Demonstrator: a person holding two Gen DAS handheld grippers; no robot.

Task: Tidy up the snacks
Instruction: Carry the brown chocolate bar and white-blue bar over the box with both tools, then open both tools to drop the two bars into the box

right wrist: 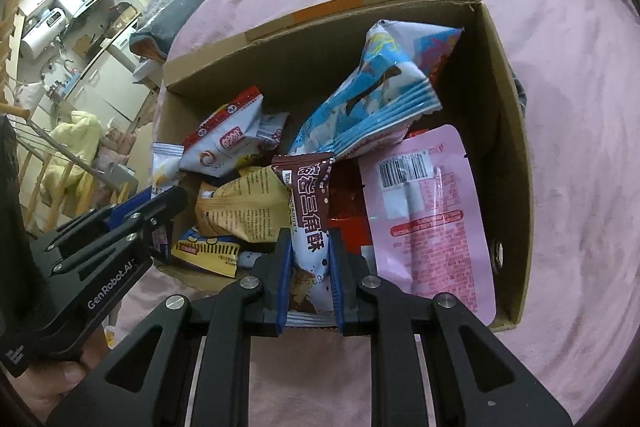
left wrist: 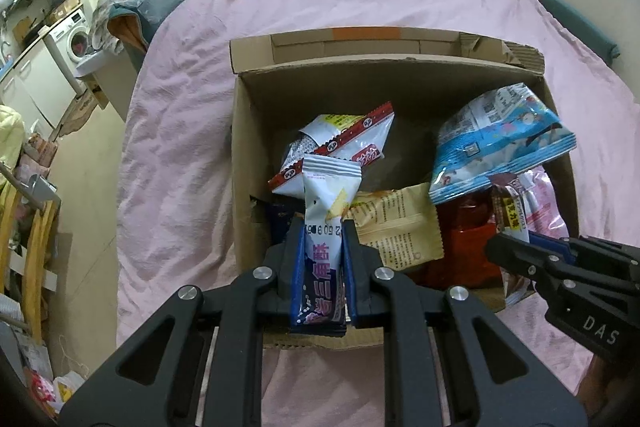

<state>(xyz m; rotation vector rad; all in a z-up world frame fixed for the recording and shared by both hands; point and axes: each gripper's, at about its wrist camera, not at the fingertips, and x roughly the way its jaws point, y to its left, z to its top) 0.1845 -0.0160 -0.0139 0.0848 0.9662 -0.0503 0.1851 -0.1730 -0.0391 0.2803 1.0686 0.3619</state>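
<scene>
Right wrist only: pink pouch [right wrist: 430, 215] in box [right wrist: 508, 131]

A white-and-purple snack packet [left wrist: 323, 227] and a brown-topped one [right wrist: 310, 223] stood upright over an open cardboard box [right wrist: 508, 131] of mixed snack bags.

Left tool [left wrist: 322, 227]: points steeply downward, both fingers [left wrist: 294, 251] drawn close together and clamped on a white-and-purple packet [left wrist: 326, 203] that stands upright between the blue pads. Seen from the right wrist view, this tool enters from 9 o'clock, a hand [right wrist: 60, 387] gripping its body at 8 o'clock.

Right tool [right wrist: 306, 239]: likewise angled steeply down, fingers [right wrist: 280, 259] narrowed and clamped on a brown-and-white packet [right wrist: 310, 195], which rises upright from between the pads. From the left wrist view, it enters at 4 o'clock, tips directed toward 9 o'clock. The two tools sit side by side, apart.
</scene>
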